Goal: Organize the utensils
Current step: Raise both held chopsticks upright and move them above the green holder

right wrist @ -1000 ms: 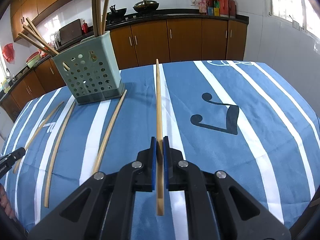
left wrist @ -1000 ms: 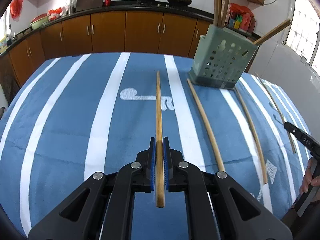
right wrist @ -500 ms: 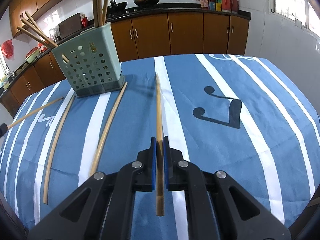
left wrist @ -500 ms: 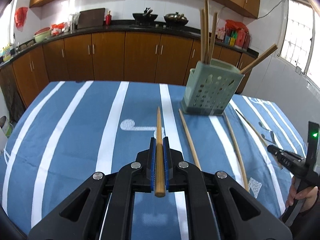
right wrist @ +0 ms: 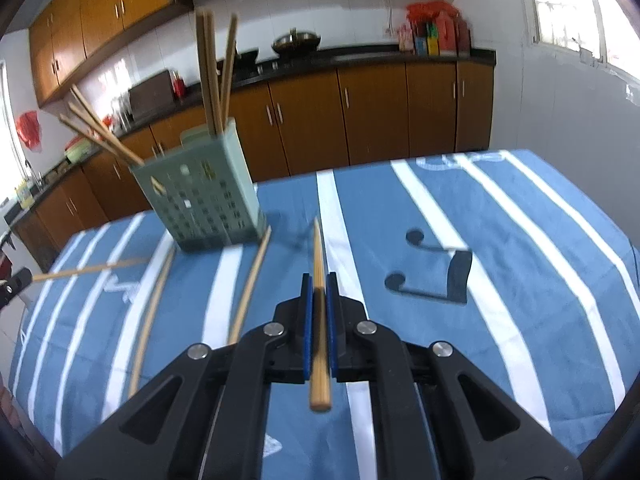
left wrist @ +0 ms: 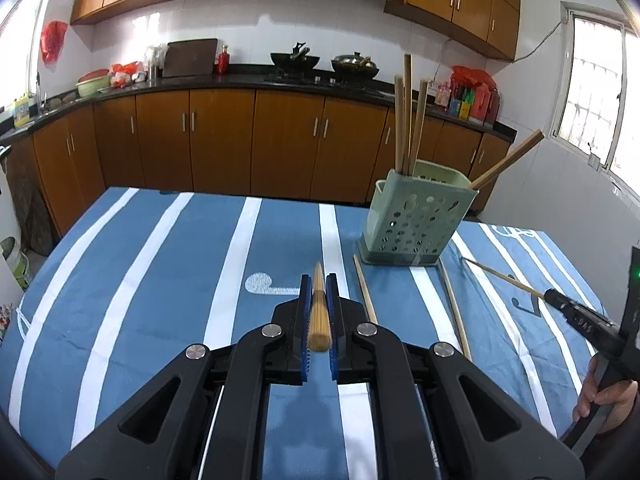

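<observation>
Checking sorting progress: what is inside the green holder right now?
The green holder has chopsticks standing in it: three upright and others leaning over its corner. Their lower ends and the holder's bottom are hidden by its walls.

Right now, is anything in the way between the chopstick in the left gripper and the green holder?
Nothing visible. The left gripper holds its chopstick above bare cloth; the green holder stands ahead to the right.

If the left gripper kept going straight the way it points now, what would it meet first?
Probably the blue striped tablecloth, just ahead of the chopstick that the left gripper is shut on. Its line falls left of the green holder and the loose chopstick on the cloth, though depth is hard to judge.
</observation>
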Tool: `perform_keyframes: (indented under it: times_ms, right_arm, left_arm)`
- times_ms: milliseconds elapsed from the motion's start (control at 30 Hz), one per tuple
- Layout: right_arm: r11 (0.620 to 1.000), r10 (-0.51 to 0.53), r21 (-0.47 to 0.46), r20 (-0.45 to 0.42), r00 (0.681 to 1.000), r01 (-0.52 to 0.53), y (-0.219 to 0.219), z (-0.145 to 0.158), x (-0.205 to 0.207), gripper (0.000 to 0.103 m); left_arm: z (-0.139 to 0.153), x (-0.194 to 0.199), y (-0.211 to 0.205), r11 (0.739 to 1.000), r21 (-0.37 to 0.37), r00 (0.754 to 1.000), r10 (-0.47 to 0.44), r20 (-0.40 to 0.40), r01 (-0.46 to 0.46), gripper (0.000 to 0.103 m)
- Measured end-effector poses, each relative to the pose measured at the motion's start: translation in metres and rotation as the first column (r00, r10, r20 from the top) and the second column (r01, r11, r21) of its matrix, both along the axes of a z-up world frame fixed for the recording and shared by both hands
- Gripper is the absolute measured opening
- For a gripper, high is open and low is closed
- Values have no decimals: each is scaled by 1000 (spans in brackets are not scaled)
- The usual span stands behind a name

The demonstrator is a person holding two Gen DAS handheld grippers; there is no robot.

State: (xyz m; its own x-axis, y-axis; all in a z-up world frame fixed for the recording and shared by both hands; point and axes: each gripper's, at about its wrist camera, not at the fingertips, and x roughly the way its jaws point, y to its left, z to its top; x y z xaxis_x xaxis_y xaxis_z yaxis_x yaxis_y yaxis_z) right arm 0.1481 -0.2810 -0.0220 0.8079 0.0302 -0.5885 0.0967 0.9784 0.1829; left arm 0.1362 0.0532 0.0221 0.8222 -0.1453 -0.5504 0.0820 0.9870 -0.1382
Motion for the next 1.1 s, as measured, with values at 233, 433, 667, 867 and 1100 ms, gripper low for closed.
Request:
perform_keyframes:
  times_ms: [233,433,667,867,1100]
  right_arm:
    - [1000,-5,6,100,995,5,-3,27,-9,8]
    - [1000,4,5,154,988,-4,0,44,-12,8]
    - [999,42,-9,237,971,-41,9,74,-15,8]
    - [995,86,27,306,948,-99,13,108,-18,8]
    - [984,117,72,425,898,-162,22,158,-21,8]
  left_arm:
    - [9,-3,1,1000,-11,1000,4,30,-4,7]
    - [19,-4,0,1000,-9,998,1,60,0,7]
    - [37,-3,-1,1000,-7,994,-8,112,9,7]
    - [57,-2,-11,999,-9,986,-37,160,39,7]
    - [95,4,-28,996,-39,962,-71,262,84,7]
